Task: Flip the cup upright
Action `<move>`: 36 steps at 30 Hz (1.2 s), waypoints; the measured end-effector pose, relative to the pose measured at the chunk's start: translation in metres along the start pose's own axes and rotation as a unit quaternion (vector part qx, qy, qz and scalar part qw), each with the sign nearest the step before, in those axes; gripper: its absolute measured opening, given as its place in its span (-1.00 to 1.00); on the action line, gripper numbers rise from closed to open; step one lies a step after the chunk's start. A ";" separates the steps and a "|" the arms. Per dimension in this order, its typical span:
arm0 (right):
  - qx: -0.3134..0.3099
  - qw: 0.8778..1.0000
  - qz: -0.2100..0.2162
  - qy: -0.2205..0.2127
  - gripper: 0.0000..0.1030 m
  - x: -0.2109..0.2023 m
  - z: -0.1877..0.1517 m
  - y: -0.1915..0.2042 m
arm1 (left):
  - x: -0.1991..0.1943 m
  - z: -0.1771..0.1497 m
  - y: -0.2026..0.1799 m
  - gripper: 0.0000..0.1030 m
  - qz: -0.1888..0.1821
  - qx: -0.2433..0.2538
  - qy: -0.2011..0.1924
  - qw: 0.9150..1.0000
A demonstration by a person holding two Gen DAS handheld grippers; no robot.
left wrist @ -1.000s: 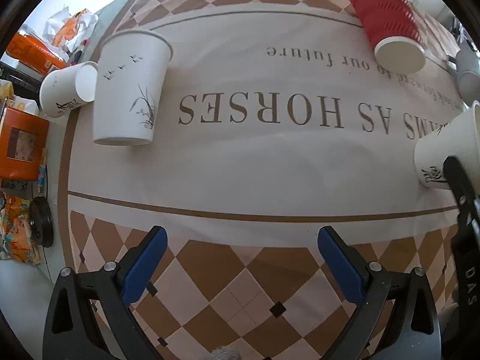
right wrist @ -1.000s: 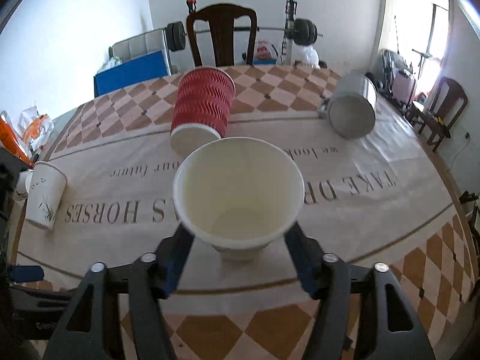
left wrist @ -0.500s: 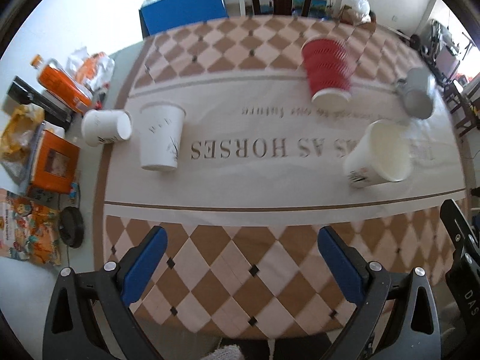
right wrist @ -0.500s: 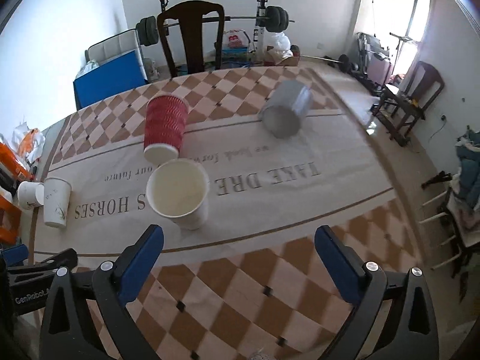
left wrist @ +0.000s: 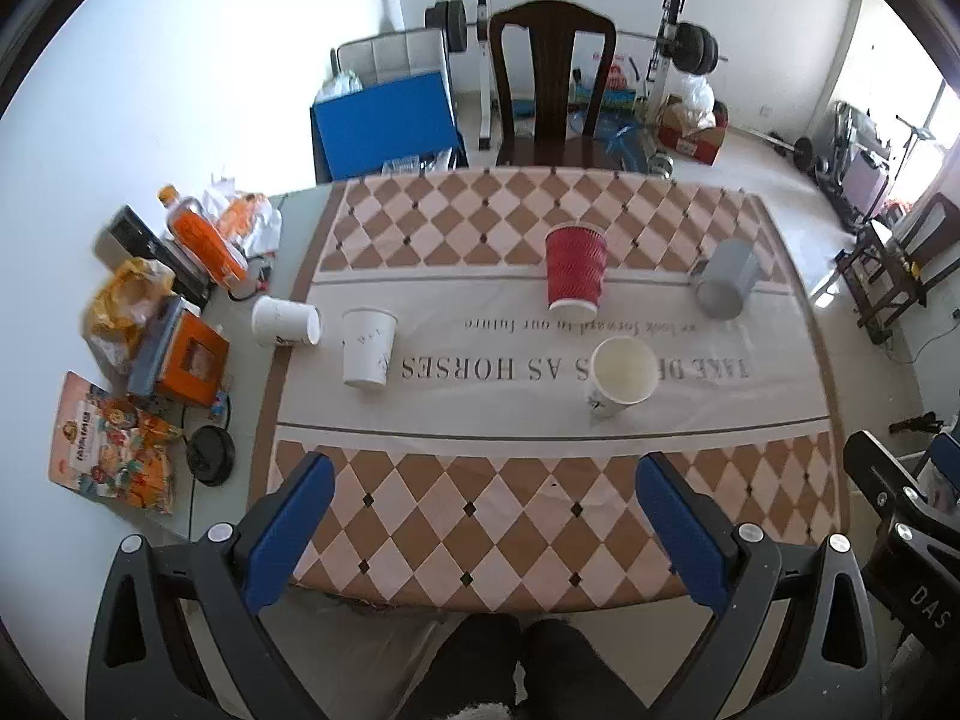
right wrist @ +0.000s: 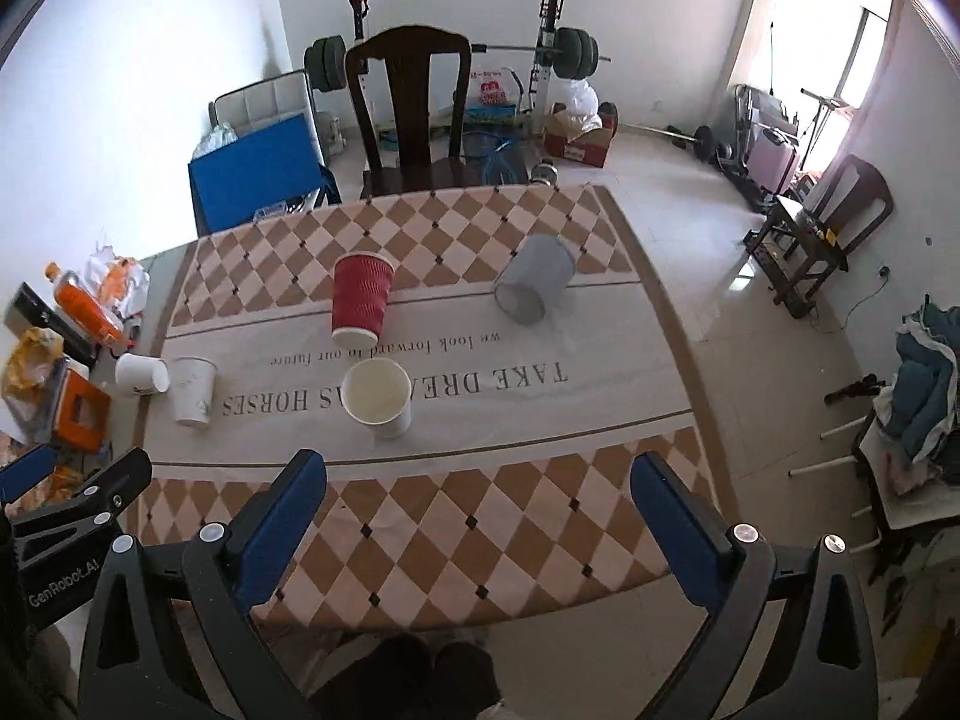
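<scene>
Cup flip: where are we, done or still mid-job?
Done: the white cup stands upright near the table middle, mouth up, nothing touching it. In hand: nothing; left gripper and right gripper are both open and back over the near table edge. Possibly left: the red cup and grey cup look tipped over, and a small white cup lies on its side.
</scene>
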State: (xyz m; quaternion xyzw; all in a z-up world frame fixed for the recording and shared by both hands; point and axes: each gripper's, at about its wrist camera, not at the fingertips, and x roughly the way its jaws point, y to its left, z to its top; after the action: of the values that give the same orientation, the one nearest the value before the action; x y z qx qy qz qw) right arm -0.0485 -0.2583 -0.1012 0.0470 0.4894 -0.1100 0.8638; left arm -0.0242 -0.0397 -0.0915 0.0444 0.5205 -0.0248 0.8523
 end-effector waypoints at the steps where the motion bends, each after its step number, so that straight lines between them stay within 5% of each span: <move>1: 0.000 1.000 0.005 0.000 0.99 -0.010 0.001 -0.001 | -0.005 0.000 0.000 0.99 0.000 0.000 -0.001 1.000; 17: -0.013 1.000 0.019 -0.019 0.99 -0.083 0.002 -0.007 | -0.063 -0.010 0.002 0.99 0.009 -0.008 -0.022 1.000; 36: -0.016 0.999 0.021 -0.024 0.99 -0.089 0.007 -0.010 | -0.075 -0.012 0.004 0.99 0.014 -0.025 -0.040 0.999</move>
State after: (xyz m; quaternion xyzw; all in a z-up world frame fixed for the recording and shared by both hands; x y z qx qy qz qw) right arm -0.0898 -0.2568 -0.0211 0.0406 0.4692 -0.0846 0.8781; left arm -0.0684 -0.0351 -0.0302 0.0297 0.4856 -0.0020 0.8737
